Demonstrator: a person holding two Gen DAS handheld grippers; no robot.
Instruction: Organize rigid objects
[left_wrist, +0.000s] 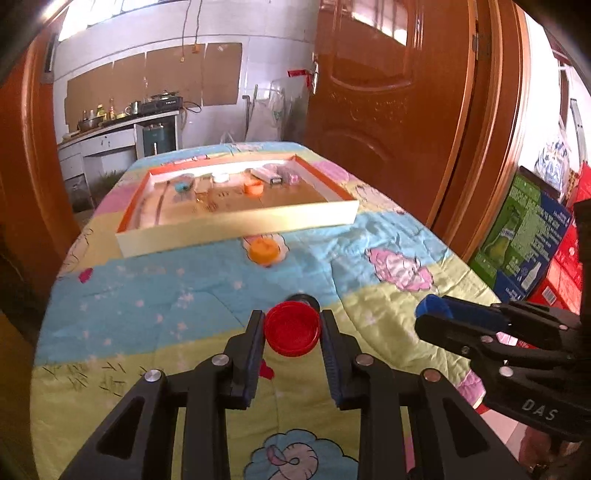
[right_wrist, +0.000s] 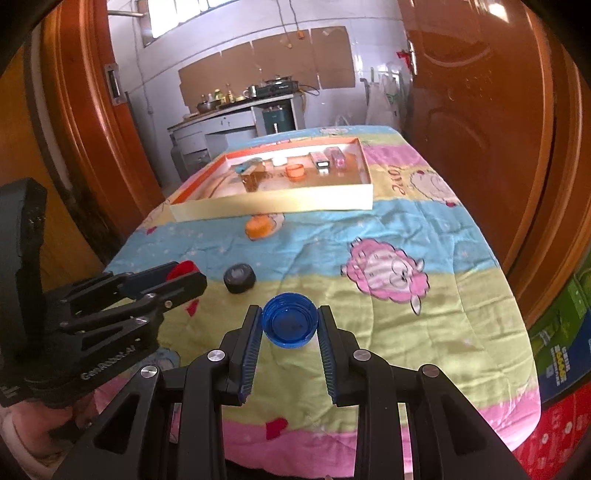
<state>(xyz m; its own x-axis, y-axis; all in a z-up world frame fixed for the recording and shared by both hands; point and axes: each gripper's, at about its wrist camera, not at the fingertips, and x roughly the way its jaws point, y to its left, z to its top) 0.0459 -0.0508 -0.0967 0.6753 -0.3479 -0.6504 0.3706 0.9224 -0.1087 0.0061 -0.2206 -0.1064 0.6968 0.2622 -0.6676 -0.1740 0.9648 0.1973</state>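
Two grippers hover over the cartoon-print quilt: the left gripper clamps a red plastic bottle cap, the right gripper clamps a blue plastic bottle cap, both well short of the shallow cardboard tray.

Blue cap between right gripper fingers.

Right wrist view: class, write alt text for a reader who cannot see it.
The right gripper holds a blue bottle cap above a cartoon-sheep quilt. Beyond lie a black cap, an orange cap and a shallow tray.
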